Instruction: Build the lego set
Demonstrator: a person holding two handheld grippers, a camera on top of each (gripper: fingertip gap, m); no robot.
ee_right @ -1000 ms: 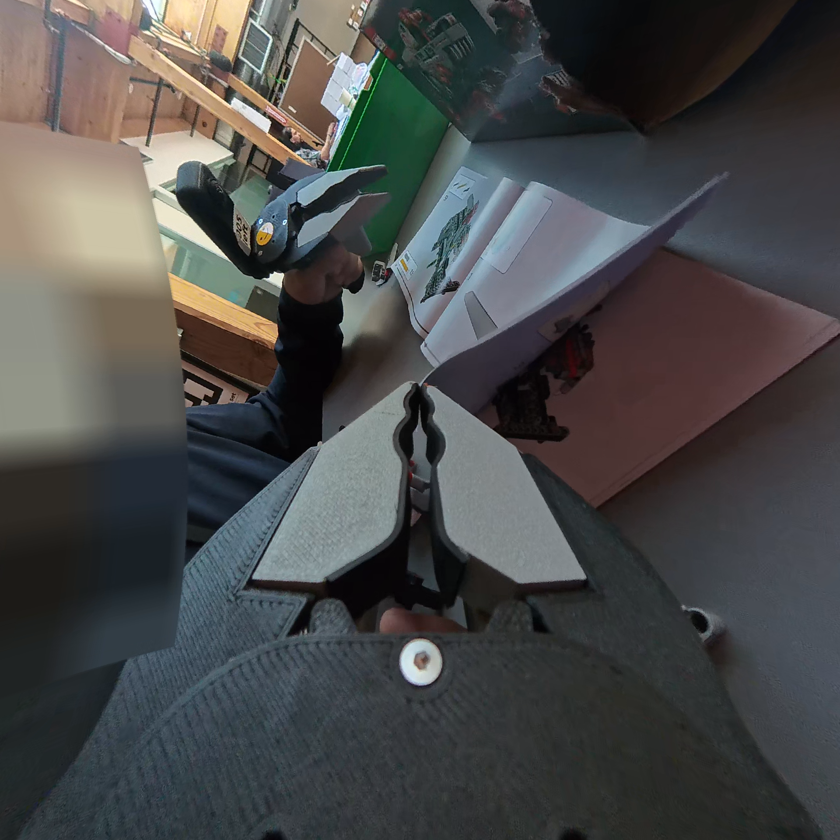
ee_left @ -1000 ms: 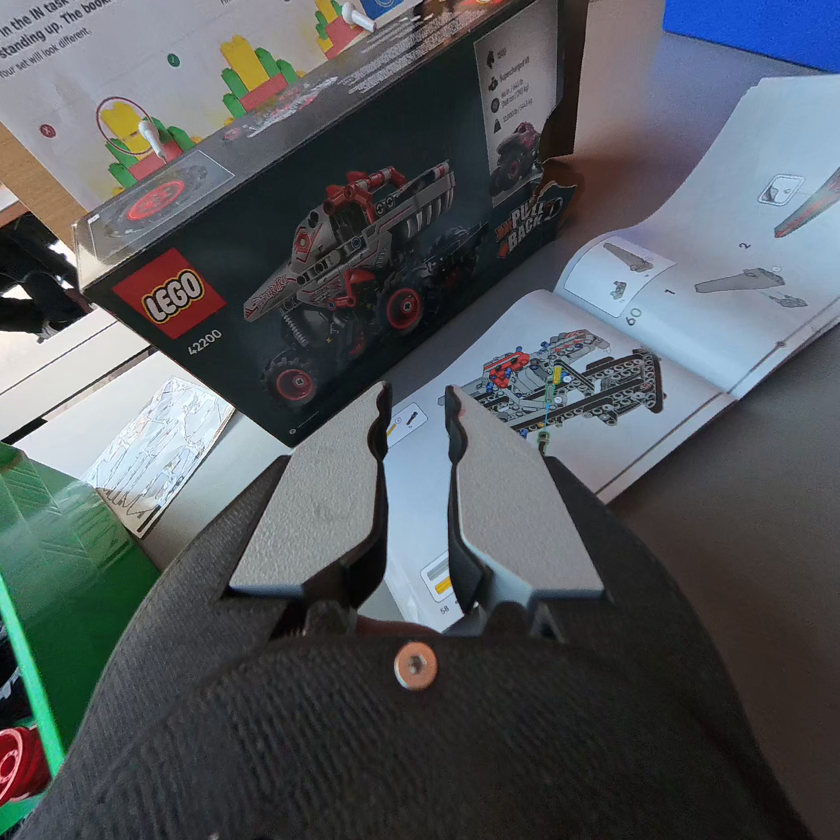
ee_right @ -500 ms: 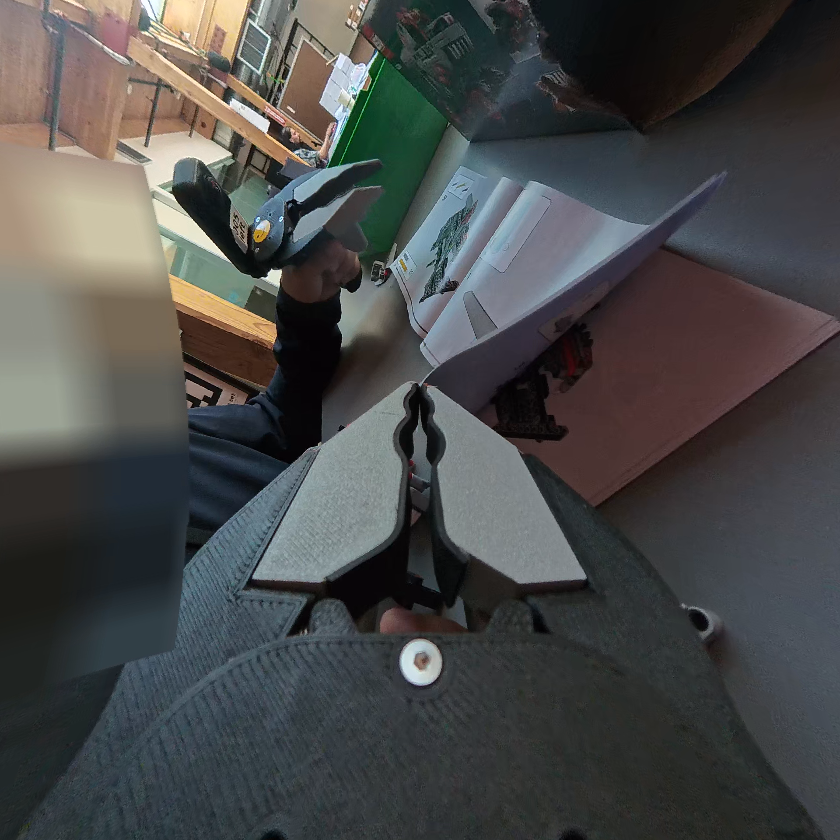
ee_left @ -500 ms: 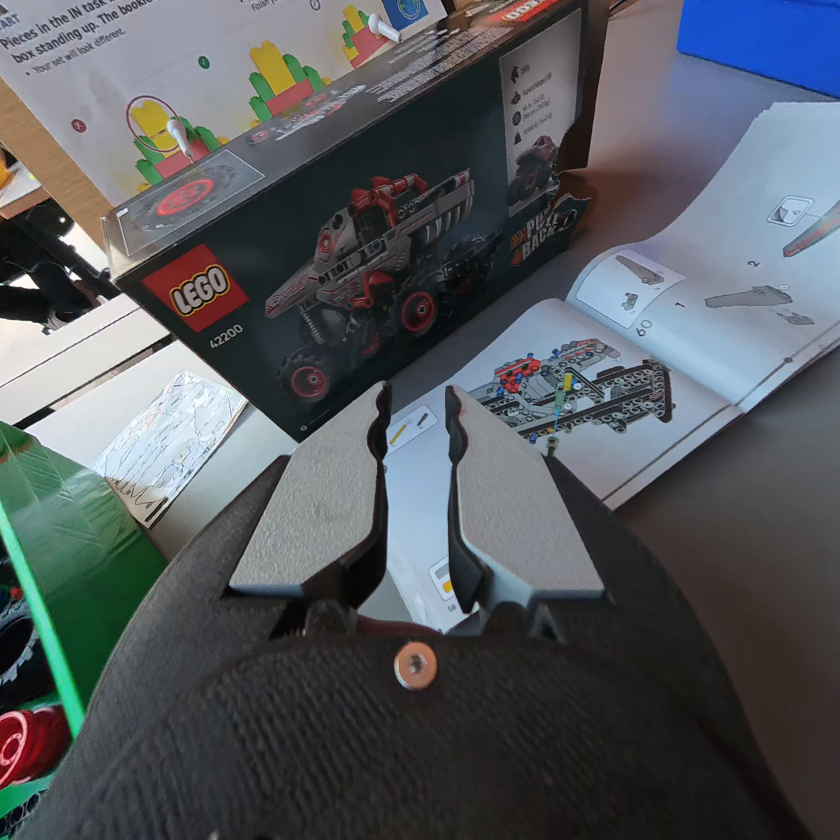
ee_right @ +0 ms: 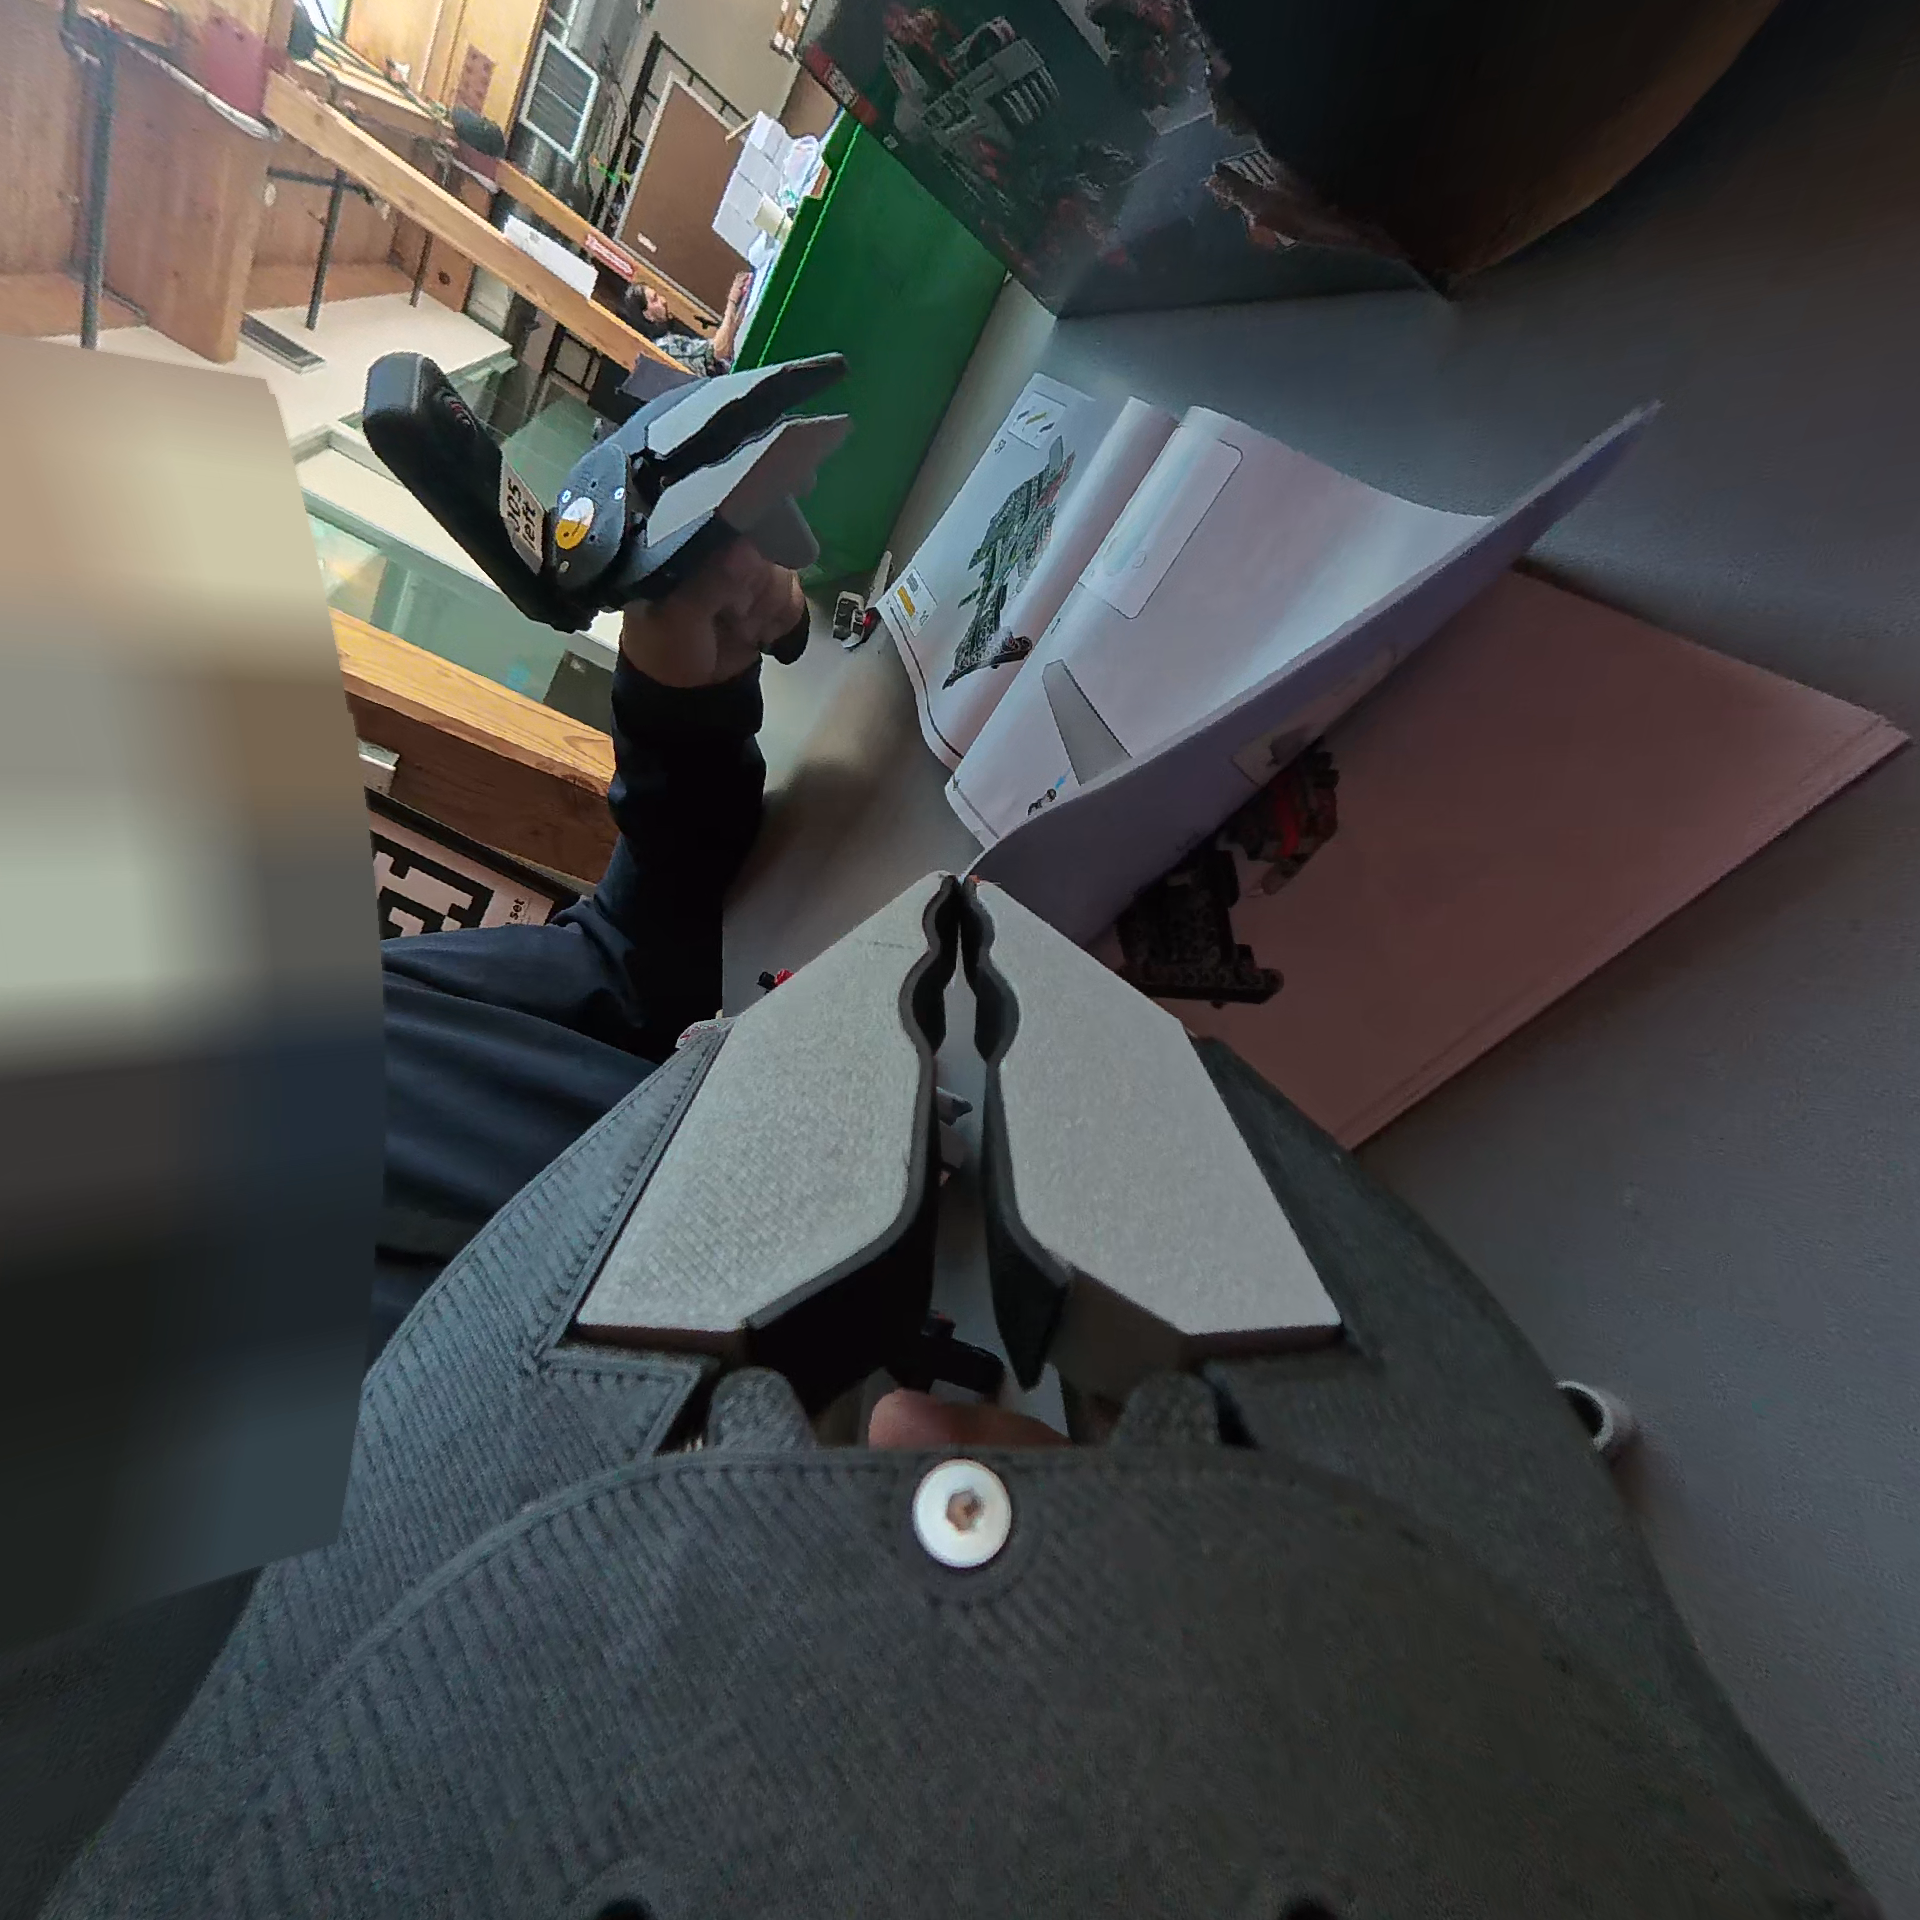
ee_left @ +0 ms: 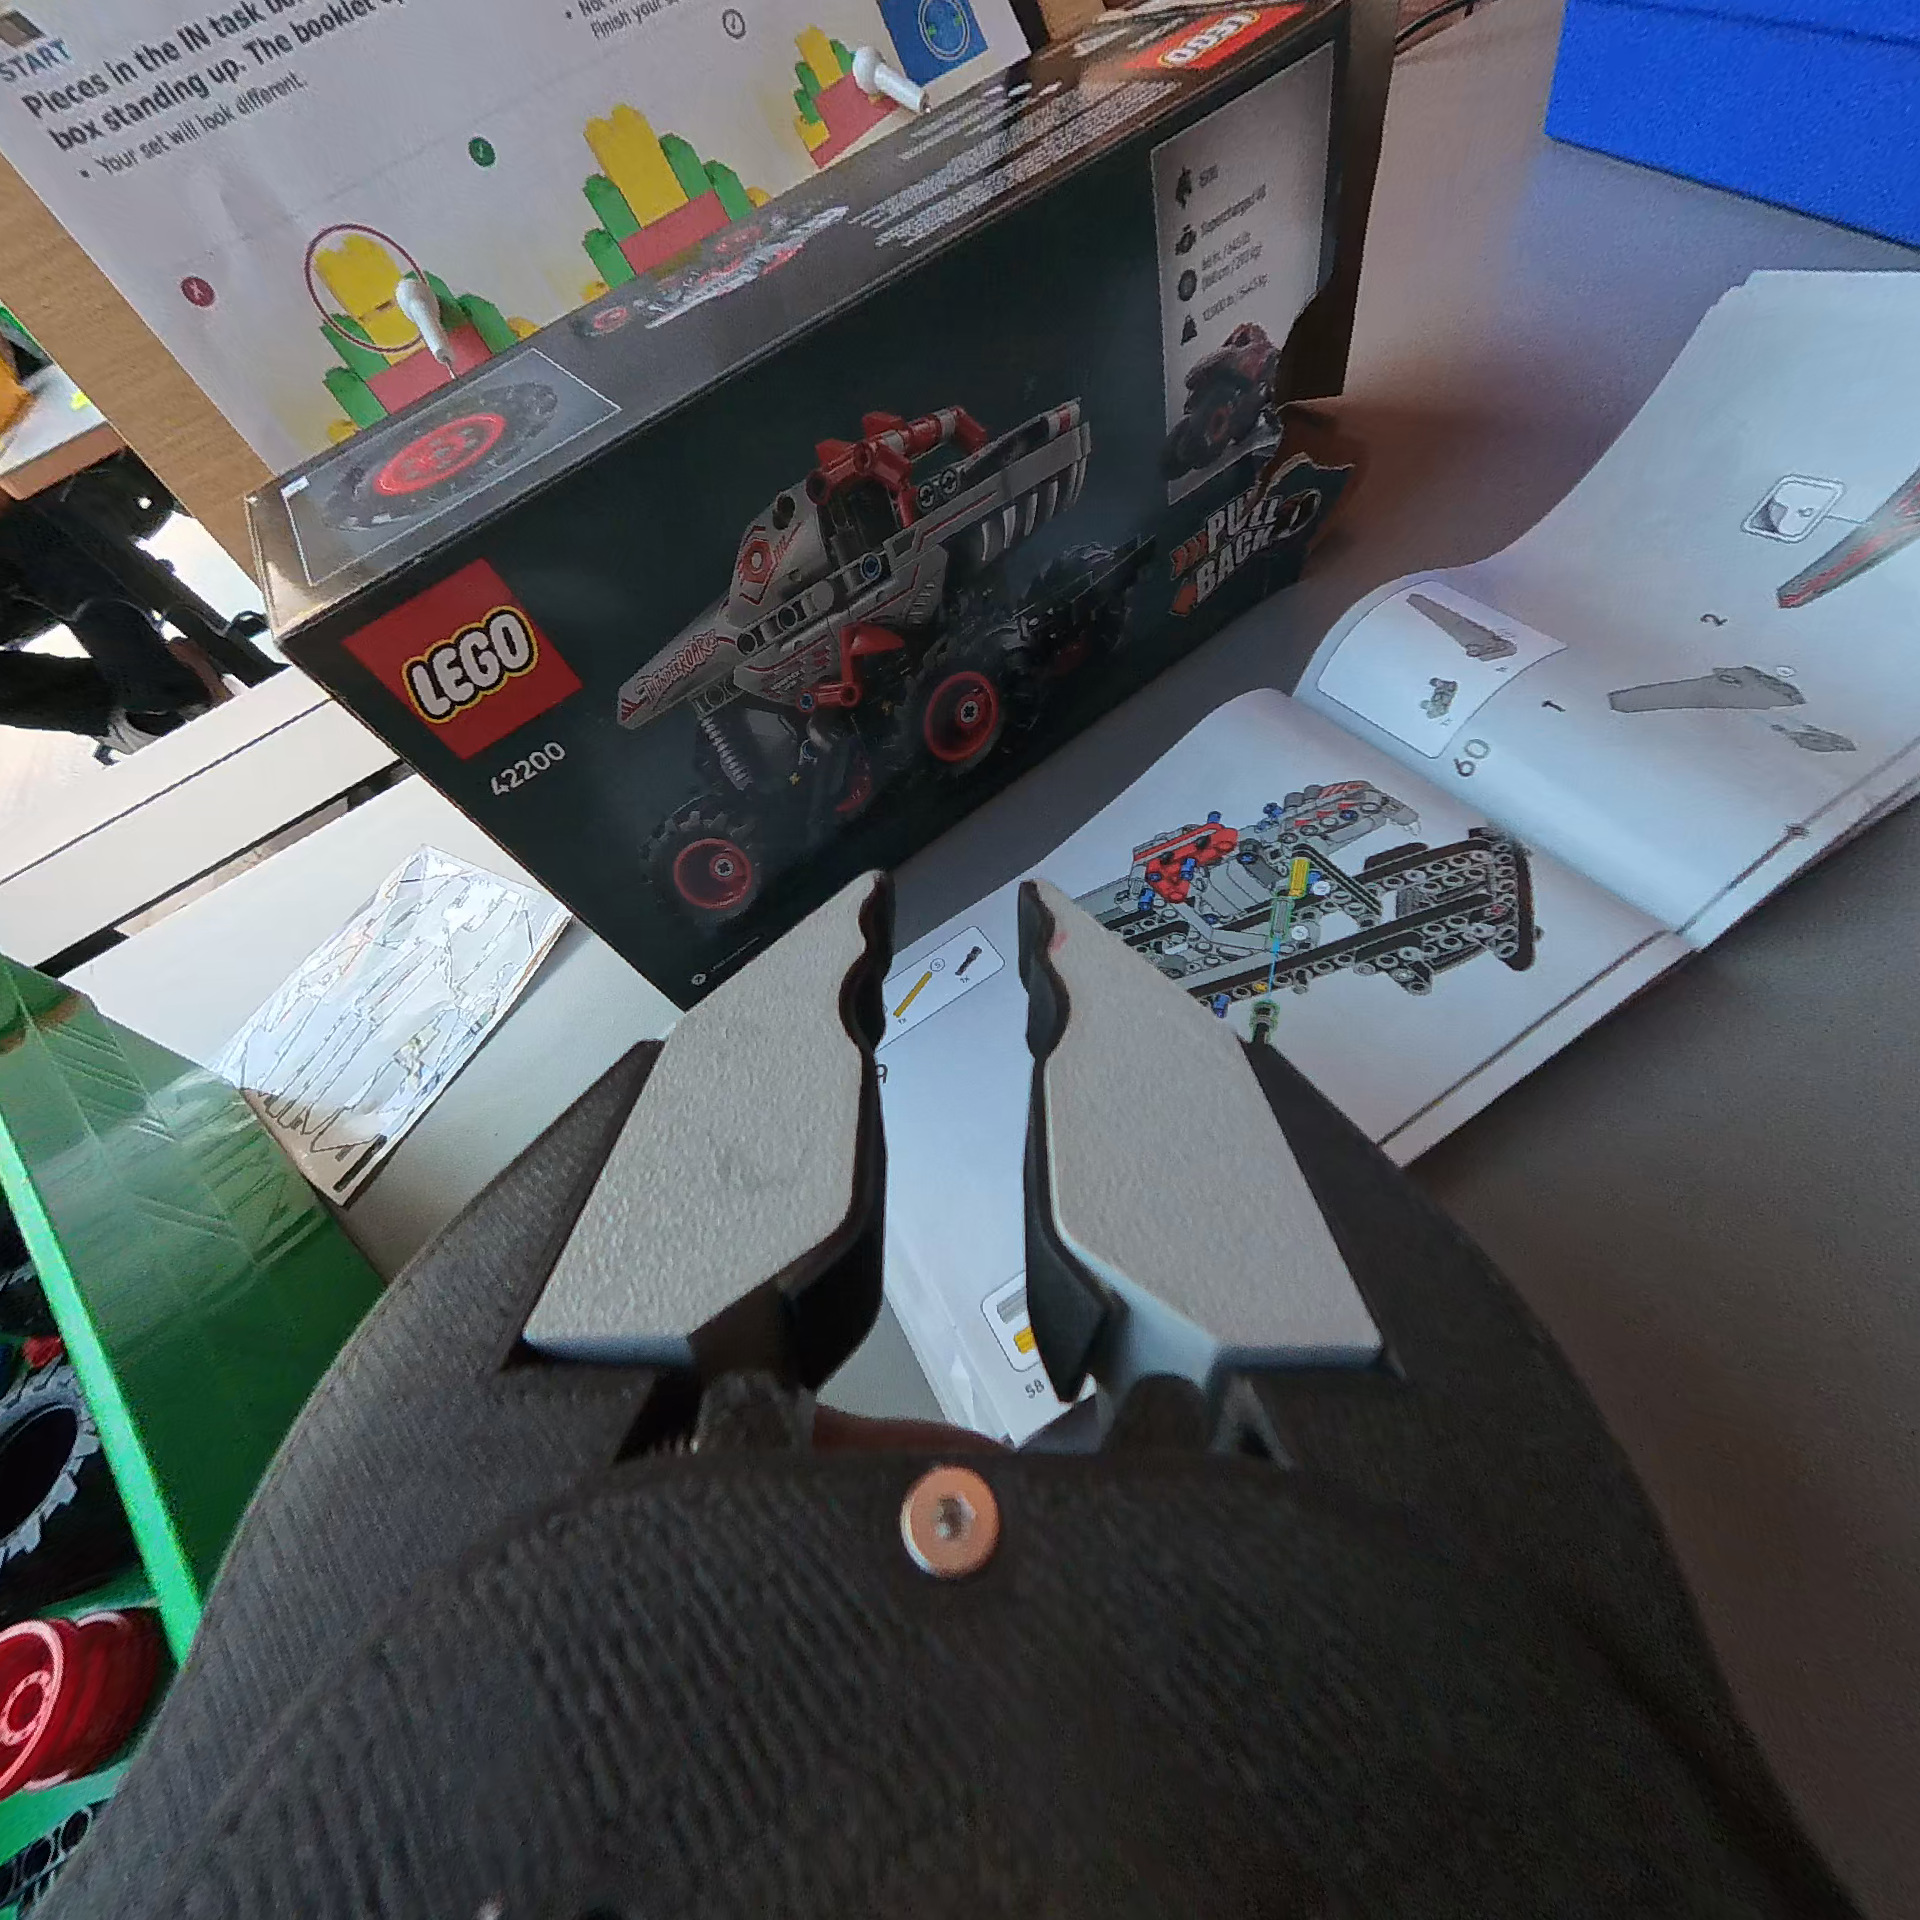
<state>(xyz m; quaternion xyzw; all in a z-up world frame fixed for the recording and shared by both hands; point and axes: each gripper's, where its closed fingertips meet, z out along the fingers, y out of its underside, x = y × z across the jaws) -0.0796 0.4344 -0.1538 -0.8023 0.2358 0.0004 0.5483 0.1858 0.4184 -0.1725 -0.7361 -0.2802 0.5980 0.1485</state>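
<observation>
My left gripper [ee_left: 954,914] is open and empty, held in the air above the open instruction booklet [ee_left: 1403,831], with the black Lego set box [ee_left: 831,582] standing behind it. It also shows in the right wrist view [ee_right: 844,393], raised in a person's hand. My right gripper [ee_right: 954,896] is shut, its tips touching. Small grey and red bits show through the slit behind the tips, and I cannot tell if they are held. A dark, partly built model with red parts [ee_right: 1226,904] lies on a pink board [ee_right: 1558,831], half under a lifted booklet page [ee_right: 1351,644].
A green bin [ee_left: 156,1247] with black tyres and a red wheel stands at the left. A sticker sheet [ee_left: 395,997] lies beside the box. A blue box [ee_left: 1745,104] stands at the far right. A small white piece [ee_right: 1595,1413] lies on the grey table. The left gripper's tips are roughly 25 cm from the right gripper's.
My left gripper has shifted slightly, so the box and booklet sit a little further right in its view. It stays open. My right gripper has stayed shut and almost still.
</observation>
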